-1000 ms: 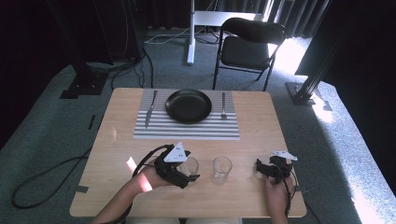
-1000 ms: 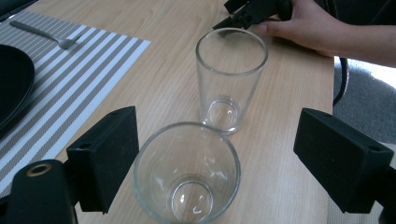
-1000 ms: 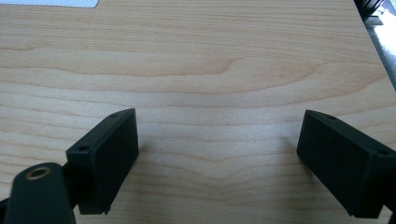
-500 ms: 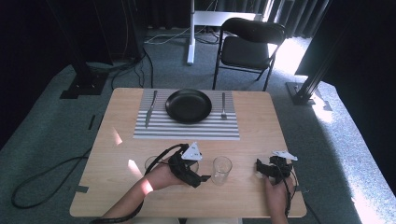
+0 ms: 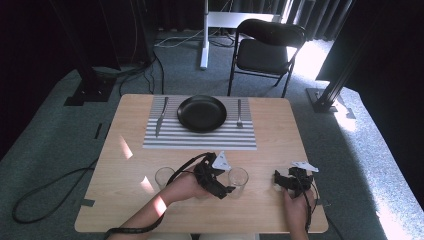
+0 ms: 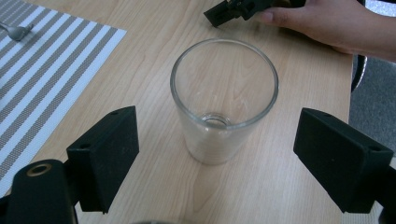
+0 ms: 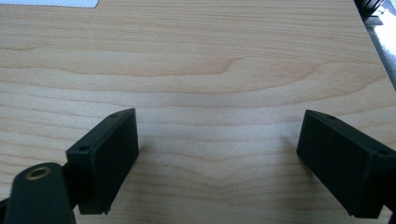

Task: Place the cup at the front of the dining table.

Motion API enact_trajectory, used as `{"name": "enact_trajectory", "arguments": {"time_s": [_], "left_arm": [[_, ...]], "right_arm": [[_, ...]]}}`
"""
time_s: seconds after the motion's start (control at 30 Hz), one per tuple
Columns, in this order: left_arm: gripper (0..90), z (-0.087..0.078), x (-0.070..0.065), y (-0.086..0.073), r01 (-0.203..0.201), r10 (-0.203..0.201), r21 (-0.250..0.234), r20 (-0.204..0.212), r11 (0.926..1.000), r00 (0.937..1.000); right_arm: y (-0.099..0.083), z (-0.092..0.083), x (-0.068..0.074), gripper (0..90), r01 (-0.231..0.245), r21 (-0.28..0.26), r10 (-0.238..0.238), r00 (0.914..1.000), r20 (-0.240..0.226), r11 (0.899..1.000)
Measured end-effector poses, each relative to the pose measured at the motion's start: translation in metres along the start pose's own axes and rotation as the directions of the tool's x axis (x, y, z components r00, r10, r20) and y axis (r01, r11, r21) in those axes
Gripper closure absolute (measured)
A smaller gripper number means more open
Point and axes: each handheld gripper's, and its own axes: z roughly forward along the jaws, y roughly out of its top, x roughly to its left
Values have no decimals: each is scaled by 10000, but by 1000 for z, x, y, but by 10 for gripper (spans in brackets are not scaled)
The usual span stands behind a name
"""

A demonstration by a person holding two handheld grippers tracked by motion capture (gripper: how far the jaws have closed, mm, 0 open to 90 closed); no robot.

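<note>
Left gripper (image 6: 215, 154) jaws spread, empty, approaching upright glass (image 6: 224, 100), which stands just ahead, centred between pads, untouched. Step: reach. Next: advance, straddle glass, squeeze gently. Farther off, right gripper (image 5: 289, 181) spread, resting on table (image 5: 270, 120).

- A clear, empty drinking glass of smooth tapered shape (image 6: 224, 100) stands upright on the pale wooden table (image 5: 130, 165), mouth up, its thick base flat on the wood (the grain shows straight through the walls). In the high view the glass (image 5: 238, 179) sits near the table's near edge, below the striped placemat.
- A second clear, empty glass tumbler (image 5: 164, 177) stands upright, well apart to the left.
</note>
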Motion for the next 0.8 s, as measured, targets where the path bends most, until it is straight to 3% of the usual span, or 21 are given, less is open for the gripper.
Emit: {"name": "enact_trajectory", "arguments": {"time_s": [0.2,0.43,0.57,0.67,0.8], "left_arm": [[145,10,-1,9,92,-93,300,27,9995,10000],[145,18,-5,17,-94,87,628,115,9980,9999],[145,25,-10,25,-234,240,1199,-42,9925,9997],[145,29,-9,29,50,-23,1654,-162,9862,9999],[145,34,-9,34,218,-157,1864,-340,9822,9993]], "right_arm": [[0,0,0,120,4,0,-4,10000,-2,10000],[0,0,0,120,-5,3,5,10000,-2,10000],[0,0,0,120,1,-1,-1,10000,0,10000],[0,0,0,121,3,-1,-3,10000,-1,10000],[0,0,0,120,5,-2,-5,10000,-1,10000]]}}
